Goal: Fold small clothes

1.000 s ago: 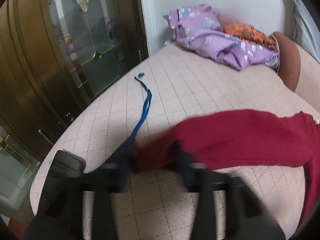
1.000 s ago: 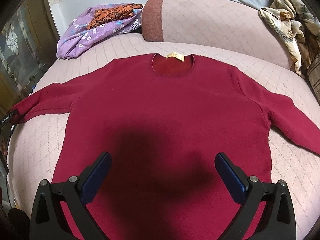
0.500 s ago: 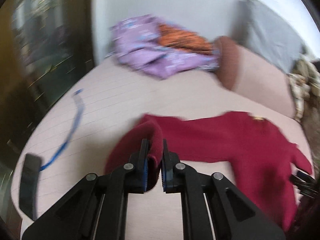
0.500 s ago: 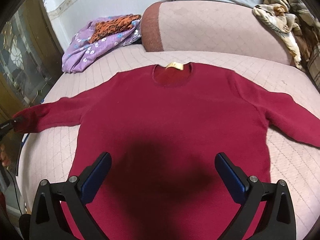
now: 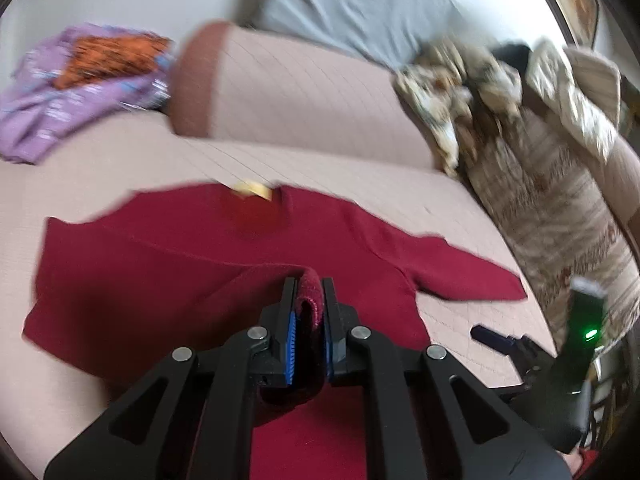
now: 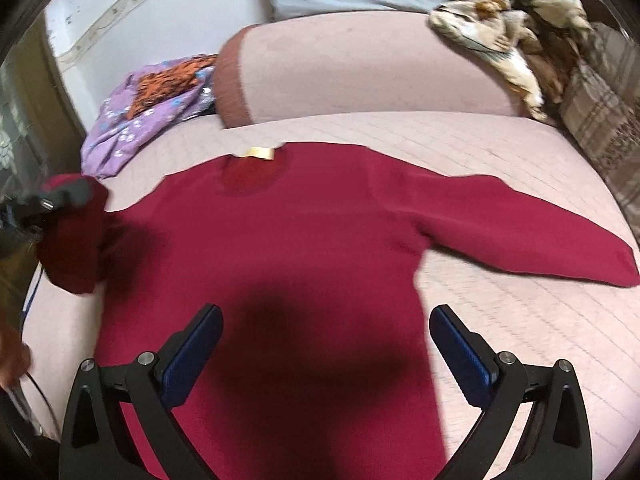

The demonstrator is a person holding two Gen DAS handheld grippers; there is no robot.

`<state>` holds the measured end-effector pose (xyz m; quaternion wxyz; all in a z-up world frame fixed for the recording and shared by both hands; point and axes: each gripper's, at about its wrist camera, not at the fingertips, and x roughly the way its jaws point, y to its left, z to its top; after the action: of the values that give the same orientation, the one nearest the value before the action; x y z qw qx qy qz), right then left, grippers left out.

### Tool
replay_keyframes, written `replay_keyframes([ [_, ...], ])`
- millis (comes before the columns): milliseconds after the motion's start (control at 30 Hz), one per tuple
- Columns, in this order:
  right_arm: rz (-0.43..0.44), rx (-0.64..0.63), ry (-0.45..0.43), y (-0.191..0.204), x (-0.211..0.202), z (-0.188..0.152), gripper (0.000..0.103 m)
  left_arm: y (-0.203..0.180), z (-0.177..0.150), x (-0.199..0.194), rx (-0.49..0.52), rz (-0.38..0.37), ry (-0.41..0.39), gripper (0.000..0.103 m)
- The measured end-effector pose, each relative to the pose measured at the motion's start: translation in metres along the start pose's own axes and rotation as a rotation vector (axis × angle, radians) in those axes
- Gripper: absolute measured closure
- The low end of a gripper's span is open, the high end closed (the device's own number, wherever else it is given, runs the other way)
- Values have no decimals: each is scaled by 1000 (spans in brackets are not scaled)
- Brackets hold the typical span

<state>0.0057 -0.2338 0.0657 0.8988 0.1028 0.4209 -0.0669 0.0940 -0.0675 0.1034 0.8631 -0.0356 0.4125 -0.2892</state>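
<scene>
left sleeve fold in hand, right side untouched

red sweater (image 6: 320,240) lies face-up, spread on the quilted pink bed (image 6: 500,152), collar and yellow neck tag (image 6: 260,153) toward the bolster (image 6: 360,68).

left gripper (image 5: 308,296): jaws together, clamped on the left sleeve cuff (image 5: 310,284). cuff is lifted off the bed and held over the sweater's chest; the sleeve trails back as a raised fold. left wrist view is blurred, so exact landing spot unclear.

right gripper (image 6: 326,344): jaws wide apart, holding nothing, hovering above the lower body of the sweater near the hem. its shadow sits on the fabric.

right sleeve (image 6: 520,232) is flat and stretched out to the side on the bed.

step, as i read it: first sleeve fold, mid-carry. nothing else folded yet, so early in the task.

next move calls for: lay the cuff flat across the chest, sleeve straight with no bunching at the shoulder, then release. after that the right sleeve needs the same treatment, probably by the right gripper.

off-task: purple floral cloth pile (image 6: 152,108) by the wall, patterned blanket (image 6: 512,24) on the far side.
</scene>
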Motion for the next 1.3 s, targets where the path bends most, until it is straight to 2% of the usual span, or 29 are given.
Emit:
replay_keyframes([
  [133,-27,39,21,-25,4,-1,0,-21,-15,51,31,-1,77,94],
  [200,-34,50,28,-33,8,-1,0,-24,-22,59,47,5,95,92],
  [267,-37,61,39,-39,11,-1,0,-23,-22,54,51,-10,101,85],
  [300,-30,67,43,-42,12,-1,0,-22,-21,51,47,-18,103,72],
  [333,-11,73,50,-43,13,-1,0,-19,-20,45,41,-23,101,52],
  [367,4,73,52,-43,14,0,0,-12,-17,30,28,-19,85,44],
  [433,33,67,55,-39,16,2,0,2,-16,8,19,-9,34,41],
  [500,67,63,61,-34,19,5,0,19,-15,-16,36,37,-5,31],
  [533,96,62,65,-30,22,6,0,28,-17,-25,46,84,-23,29],
  [567,112,60,67,-27,25,7,0,41,-20,-38,61,155,-52,29],
  [633,137,51,80,-19,32,8,0,62,-27,-48,81,250,-79,29],
  [700,152,37,102,-10,42,7,1,82,-33,-48,58,312,-75,29],
  [800,172,16,128,1,58,6,12,121,-41,-43,-49,375,-58,29],
  [867,181,-7,150,8,69,6,23,136,-45,-40,-98,376,-65,29],
  [933,165,-31,166,14,80,6,27,145,-47,-35,-117,384,-75,29],
  [1000,147,-52,145,16,83,6,30,150,-48,-31,-124,392,-76,29],
  [1067,129,-79,122,19,85,8,44,152,-46,-27,-129,390,-72,29],
  [1100,121,-89,117,20,86,9,48,153,-45,-27,-131,389,-75,29],
  [1167,114,-115,103,22,87,10,67,155,-44,-26,-134,388,-80,29],
  [1233,116,-144,92,27,87,10,81,156,-42,-26,-136,387,-80,29],
  [1267,108,-166,84,31,86,10,95,156,-43,-25,-137,388,-80,29],
  [1300,109,-188,79,34,84,10,97,157,-43,-25,-137,388,-78,29],
])
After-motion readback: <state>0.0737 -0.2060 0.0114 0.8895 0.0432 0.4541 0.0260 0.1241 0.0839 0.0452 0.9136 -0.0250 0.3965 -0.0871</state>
